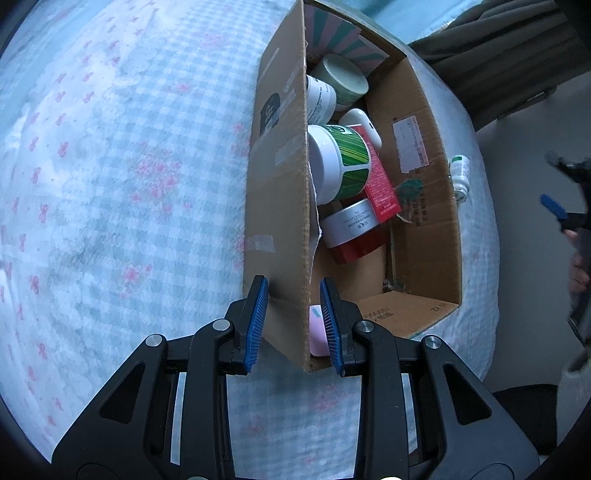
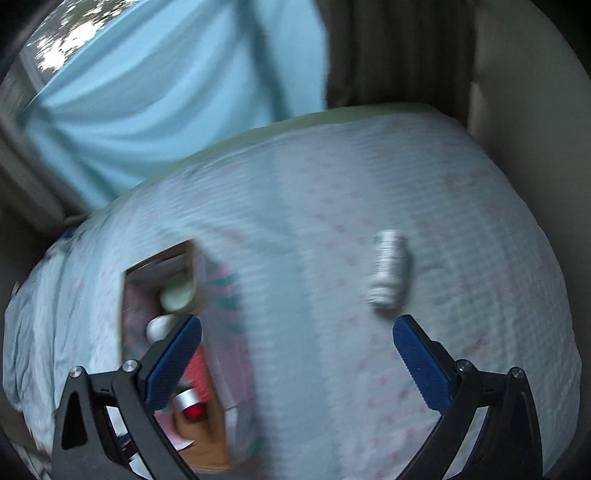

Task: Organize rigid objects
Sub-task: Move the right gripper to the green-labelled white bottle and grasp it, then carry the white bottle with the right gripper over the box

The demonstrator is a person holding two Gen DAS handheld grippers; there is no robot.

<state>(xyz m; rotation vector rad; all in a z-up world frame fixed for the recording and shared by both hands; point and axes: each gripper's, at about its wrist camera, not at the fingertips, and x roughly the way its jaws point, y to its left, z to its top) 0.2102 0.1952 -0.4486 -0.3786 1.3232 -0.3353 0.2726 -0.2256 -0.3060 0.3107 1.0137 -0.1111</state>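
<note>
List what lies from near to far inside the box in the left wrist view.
Pink item → red jar with silver lid → green-striped white jar → white jar → pale green jar → striped card.

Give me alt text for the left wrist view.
The left gripper clamps the near wall of a cardboard box on a checked bedspread. Inside lie jars and a red carton; a white bottle lies outside.

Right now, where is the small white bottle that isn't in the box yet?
The white bottle lies on its side on the checked bedspread, outside the cardboard box, just ahead of the open right tool.
</note>
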